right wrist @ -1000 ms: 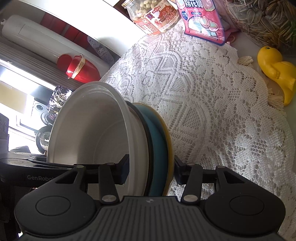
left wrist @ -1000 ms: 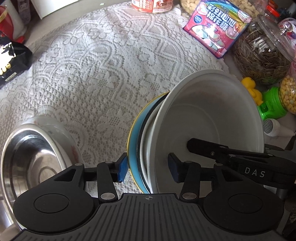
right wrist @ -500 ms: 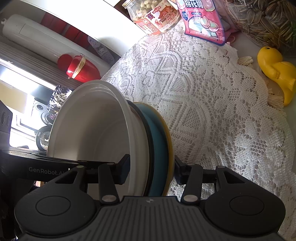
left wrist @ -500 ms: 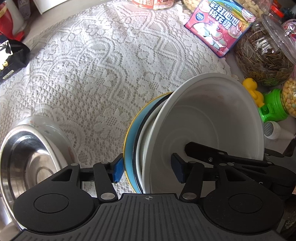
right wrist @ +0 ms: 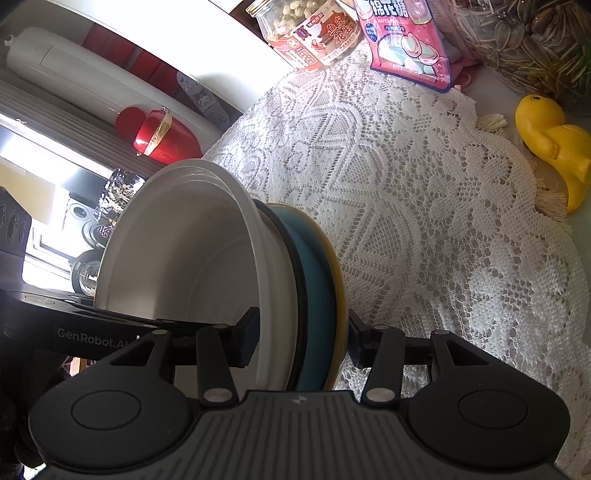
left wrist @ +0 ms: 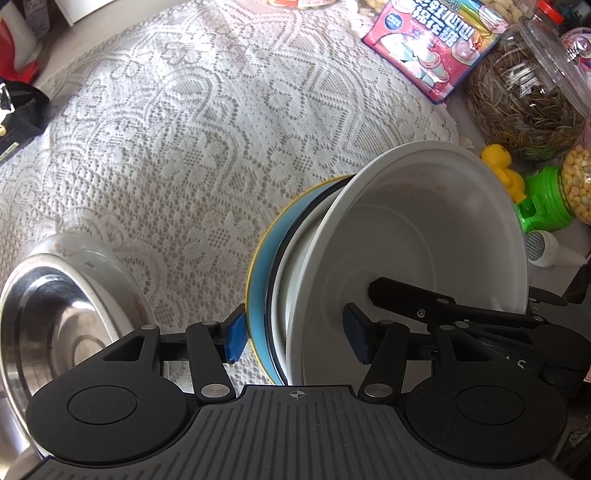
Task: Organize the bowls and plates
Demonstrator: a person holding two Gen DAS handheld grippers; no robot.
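A stack of dishes is held on edge above the lace cloth: a white bowl, a black-rimmed white plate and a blue plate with a yellow rim. My left gripper is shut on the stack, one pad on the blue plate, one inside the bowl. My right gripper is shut on the same stack from the opposite side. A steel bowl sits on the cloth at the lower left of the left wrist view.
A lace tablecloth covers the table. A pink candy bag, a seed jar, a yellow duck, a green toy and a peanut jar stand along the far edge. A black box is far left.
The stack held by both grippers has shifted slightly right and forward over the cloth. Both grips are unchanged.
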